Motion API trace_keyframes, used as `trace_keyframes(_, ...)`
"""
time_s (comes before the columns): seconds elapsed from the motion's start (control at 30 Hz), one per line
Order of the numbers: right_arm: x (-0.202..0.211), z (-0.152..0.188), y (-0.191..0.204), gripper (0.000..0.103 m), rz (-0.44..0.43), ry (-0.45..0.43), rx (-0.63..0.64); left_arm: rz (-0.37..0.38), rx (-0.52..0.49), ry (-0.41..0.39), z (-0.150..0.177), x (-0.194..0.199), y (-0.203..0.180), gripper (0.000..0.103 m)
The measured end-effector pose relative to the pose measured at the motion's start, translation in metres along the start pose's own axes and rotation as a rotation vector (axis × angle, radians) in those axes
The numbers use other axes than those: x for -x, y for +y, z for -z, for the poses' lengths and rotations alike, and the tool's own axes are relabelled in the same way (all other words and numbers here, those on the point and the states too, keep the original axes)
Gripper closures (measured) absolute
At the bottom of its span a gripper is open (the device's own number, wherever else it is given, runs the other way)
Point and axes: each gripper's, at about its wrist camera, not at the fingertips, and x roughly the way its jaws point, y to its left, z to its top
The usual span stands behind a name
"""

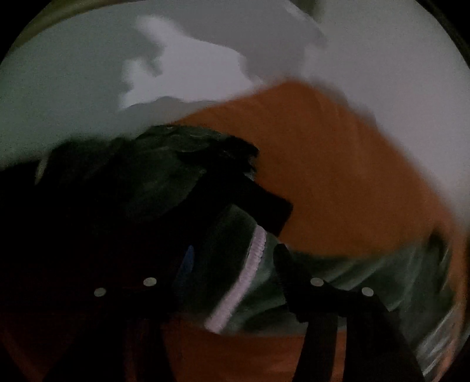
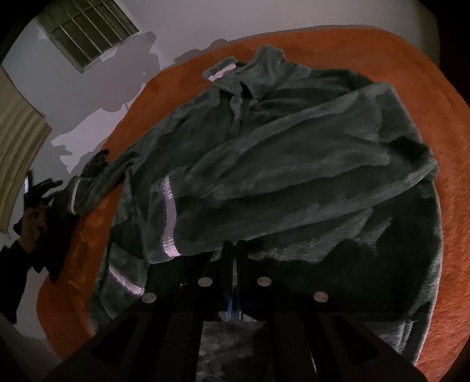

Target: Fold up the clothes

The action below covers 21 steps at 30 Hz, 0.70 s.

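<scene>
A dark green fleece jacket (image 2: 279, 176) with pale striped cuffs lies spread on an orange blanket (image 2: 382, 50). One sleeve is folded across its front, with the cuff stripe (image 2: 170, 217) at the left. My right gripper (image 2: 233, 246) is shut with nothing in it, its tips at that sleeve's lower edge. The left wrist view is blurred. There my left gripper (image 1: 235, 252) stands open, and the other sleeve's striped cuff (image 1: 252, 264) lies between its fingers (image 1: 286, 264). I see no pad pressing on the cuff. In the right wrist view that cuff (image 2: 77, 197) hangs at the bed's left edge.
A pale wall (image 2: 176, 26) rises behind the bed, with a barred window (image 2: 88, 32) at upper left and a curtain (image 2: 20, 129) on the left. Dark shapes (image 2: 38, 205) that I cannot make out sit by the bed's left edge. Orange blanket (image 1: 323, 161) shows beyond the jacket.
</scene>
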Motion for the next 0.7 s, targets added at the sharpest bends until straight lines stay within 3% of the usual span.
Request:
trace_keyframes(0.07, -0.001, 0.0, 0.003, 0.102, -0.004, -0.002, 0.005, -0.002, -0.102, 0.128, 0.001, -0.028, -0.005, 0.045)
trace_keyframes(0.17, -0.001, 0.001, 0.007, 0.102, -0.003, 0.0, 0.009, -0.067, -0.127, 0.224, 0.018, -0.054, -0.001, 0.049)
trace_keyframes(0.2, 0.0, 0.002, 0.007, 0.102, -0.001, 0.0, 0.008, -0.046, -0.104, 0.225, 0.017, -0.056, 0.0, 0.084)
trace_keyframes(0.23, 0.0, 0.002, 0.007, 0.102, 0.0, 0.001, 0.007, -0.023, -0.08, 0.225, 0.017, -0.057, 0.0, 0.094)
trace_keyframes(0.33, 0.003, 0.003, 0.005, 0.102, 0.012, 0.001, 0.004, 0.036, 0.041, 0.155, 0.013, -0.037, 0.005, 0.094)
trace_keyframes(0.4, 0.002, 0.004, 0.003, 0.102, 0.02, 0.004, -0.001, 0.155, 0.185, 0.049, 0.001, 0.003, 0.011, 0.094)
trace_keyframes(0.5, -0.002, 0.004, 0.001, 0.102, 0.013, 0.016, -0.024, 0.212, 0.309, 0.005, -0.025, 0.024, 0.027, 0.094)
trace_keyframes(0.6, -0.008, 0.004, 0.003, 0.102, -0.001, 0.029, -0.034, 0.211, 0.47, 0.083, -0.056, -0.007, 0.053, 0.093)
trace_keyframes(0.7, -0.012, 0.003, 0.011, 0.102, 0.003, 0.032, -0.013, 0.193, 0.52, 0.188, -0.078, -0.066, 0.058, 0.09)
